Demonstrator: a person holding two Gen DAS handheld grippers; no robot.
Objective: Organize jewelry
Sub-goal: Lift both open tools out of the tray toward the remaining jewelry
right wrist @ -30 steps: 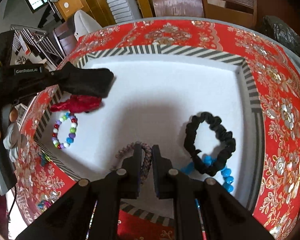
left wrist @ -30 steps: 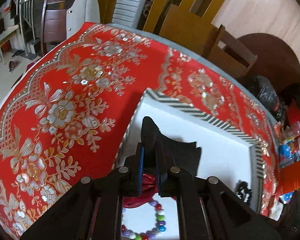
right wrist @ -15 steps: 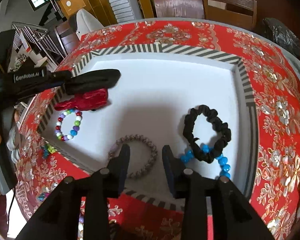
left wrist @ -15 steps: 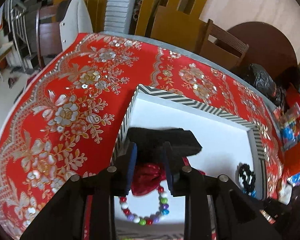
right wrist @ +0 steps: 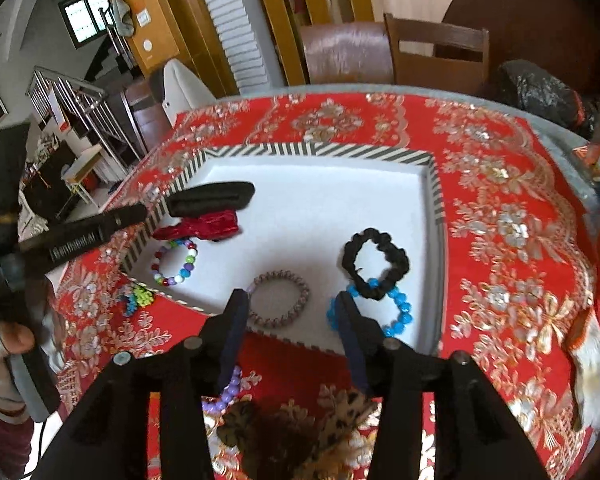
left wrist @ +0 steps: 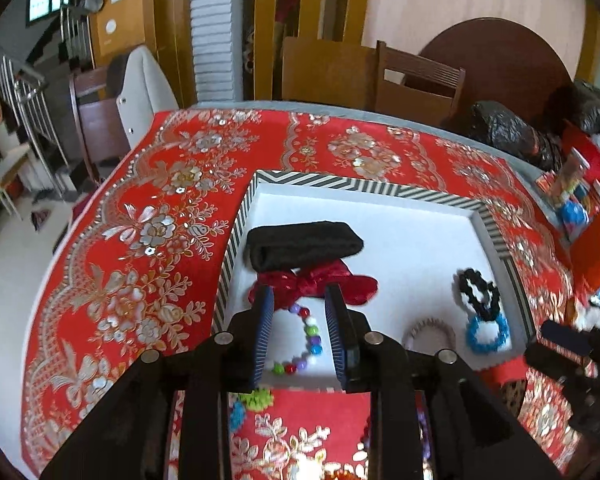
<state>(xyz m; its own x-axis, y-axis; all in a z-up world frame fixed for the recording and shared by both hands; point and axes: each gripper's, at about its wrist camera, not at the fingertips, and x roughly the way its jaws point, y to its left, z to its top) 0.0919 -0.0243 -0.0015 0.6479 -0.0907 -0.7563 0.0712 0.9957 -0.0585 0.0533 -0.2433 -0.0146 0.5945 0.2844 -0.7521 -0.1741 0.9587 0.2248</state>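
Left gripper [left wrist: 300, 332]: jaws had just been opening; stood apart, empty.
Right gripper [right wrist: 290, 334]: same, nothing between.
Leopard scrunchie [right wrist: 276, 436]: bottom centre, on cloth outside striped tray [right wrist: 316, 149].
Handling: judged soft, light; pinch the bunched fabric.

The left gripper [right wrist: 140, 212] (seen at the left of the right wrist view) bears white lettering along its finger, too blurred to read; nothing else carries legible text.
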